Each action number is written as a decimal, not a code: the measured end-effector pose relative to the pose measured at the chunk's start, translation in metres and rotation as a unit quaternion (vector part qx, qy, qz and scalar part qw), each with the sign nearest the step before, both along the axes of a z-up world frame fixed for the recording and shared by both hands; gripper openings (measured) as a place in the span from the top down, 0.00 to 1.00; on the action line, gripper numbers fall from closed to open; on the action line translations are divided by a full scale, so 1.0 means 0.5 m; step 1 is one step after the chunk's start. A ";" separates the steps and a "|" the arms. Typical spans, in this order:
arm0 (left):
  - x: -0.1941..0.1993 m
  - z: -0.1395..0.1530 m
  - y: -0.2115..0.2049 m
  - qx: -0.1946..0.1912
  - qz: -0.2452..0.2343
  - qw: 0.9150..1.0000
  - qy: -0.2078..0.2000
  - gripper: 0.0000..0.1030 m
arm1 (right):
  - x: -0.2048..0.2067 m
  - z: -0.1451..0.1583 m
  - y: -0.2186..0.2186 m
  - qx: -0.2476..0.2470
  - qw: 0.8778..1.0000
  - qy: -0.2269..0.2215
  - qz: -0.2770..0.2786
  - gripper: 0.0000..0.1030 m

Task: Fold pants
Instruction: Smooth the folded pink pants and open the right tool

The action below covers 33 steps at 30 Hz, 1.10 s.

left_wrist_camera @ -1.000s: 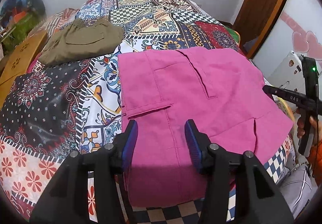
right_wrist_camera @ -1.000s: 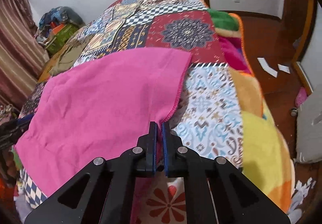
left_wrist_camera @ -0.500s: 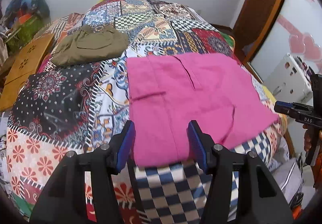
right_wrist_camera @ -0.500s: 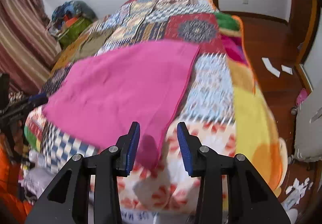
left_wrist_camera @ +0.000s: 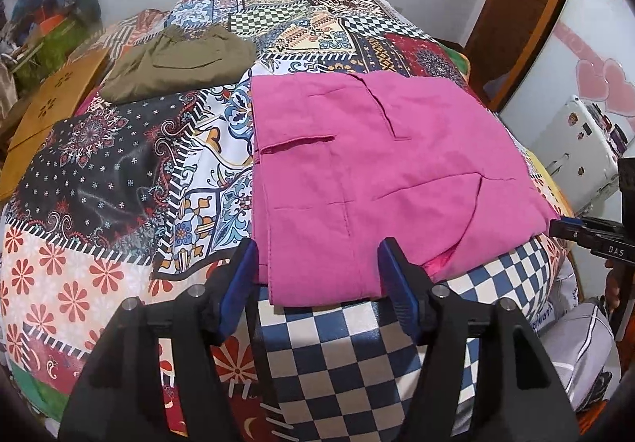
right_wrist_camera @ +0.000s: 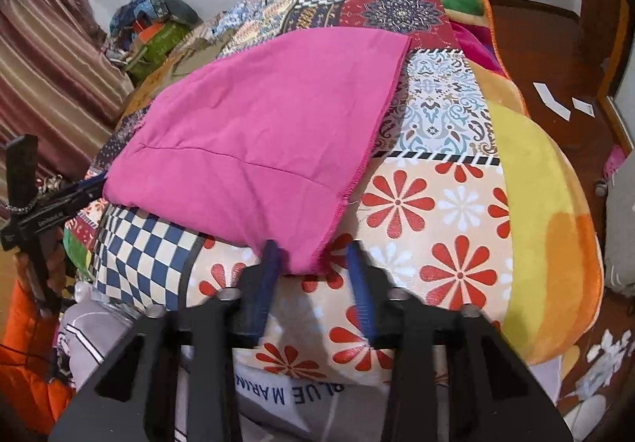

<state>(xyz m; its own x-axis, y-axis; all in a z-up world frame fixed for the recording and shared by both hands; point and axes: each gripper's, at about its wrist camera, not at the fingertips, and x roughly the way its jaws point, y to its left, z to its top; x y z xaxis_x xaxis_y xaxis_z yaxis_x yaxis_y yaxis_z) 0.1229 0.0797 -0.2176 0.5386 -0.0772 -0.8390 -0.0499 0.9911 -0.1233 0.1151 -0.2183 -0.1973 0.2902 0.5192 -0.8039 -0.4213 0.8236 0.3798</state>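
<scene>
The pink pants (left_wrist_camera: 369,172) lie folded flat on the patchwork bed cover, also in the right wrist view (right_wrist_camera: 262,132). My left gripper (left_wrist_camera: 317,279) is open and empty, its blue pads either side of the pants' near edge, not touching the cloth. My right gripper (right_wrist_camera: 313,275) is open and empty just off the pants' near corner, which lies loose on the cover. The right gripper also shows at the right edge of the left wrist view (left_wrist_camera: 587,231), and the left gripper at the left edge of the right wrist view (right_wrist_camera: 51,207).
Folded olive pants (left_wrist_camera: 178,64) lie at the far left of the bed. A wooden board (left_wrist_camera: 47,116) leans off the bed's left side. A pile of clothes and bags (right_wrist_camera: 154,29) sits by the wall. A white case (left_wrist_camera: 575,152) and wooden floor (right_wrist_camera: 555,56) are on the right.
My right gripper opened and let go of the pink pants' corner, then drew back. My left gripper, open throughout, pulled back toward the bed's near edge. The pants now lie flat.
</scene>
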 end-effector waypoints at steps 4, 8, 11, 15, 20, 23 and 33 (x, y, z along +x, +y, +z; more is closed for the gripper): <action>-0.001 -0.002 0.003 -0.002 0.002 1.000 -0.001 0.36 | -0.010 0.016 0.004 -0.005 0.999 -0.033 -0.010 0.95; -0.001 -0.003 0.003 -0.003 0.001 1.000 0.000 0.35 | -0.017 0.050 0.010 -0.031 0.996 -0.082 -0.015 0.96; 0.000 -0.004 0.003 0.002 -0.002 1.000 -0.001 0.34 | -0.007 0.043 0.016 -0.060 0.994 -0.093 -0.018 0.96; -0.001 -0.007 0.008 -0.002 -0.003 1.000 0.000 0.32 | 0.019 -0.006 0.016 -0.120 0.989 -0.083 -0.025 0.97; -0.013 0.017 0.028 -0.006 0.005 1.000 -0.005 0.33 | 0.032 0.017 -0.021 -0.123 0.988 -0.085 -0.039 0.97; -0.018 0.055 0.031 0.010 0.007 1.000 -0.027 0.33 | 0.040 0.050 -0.032 -0.113 0.987 -0.100 -0.047 0.97; 0.079 0.113 0.035 0.050 0.002 0.997 -0.057 0.33 | 0.097 0.117 0.035 -0.069 0.988 -0.132 -0.030 0.80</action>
<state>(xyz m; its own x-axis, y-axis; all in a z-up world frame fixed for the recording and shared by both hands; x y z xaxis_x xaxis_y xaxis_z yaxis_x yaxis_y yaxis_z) 0.1626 0.0973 -0.1611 0.6315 0.0059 -0.7753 -0.0445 0.9986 -0.0286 0.1636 -0.2007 -0.1388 0.5262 0.3856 -0.7579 -0.4389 0.8865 0.1464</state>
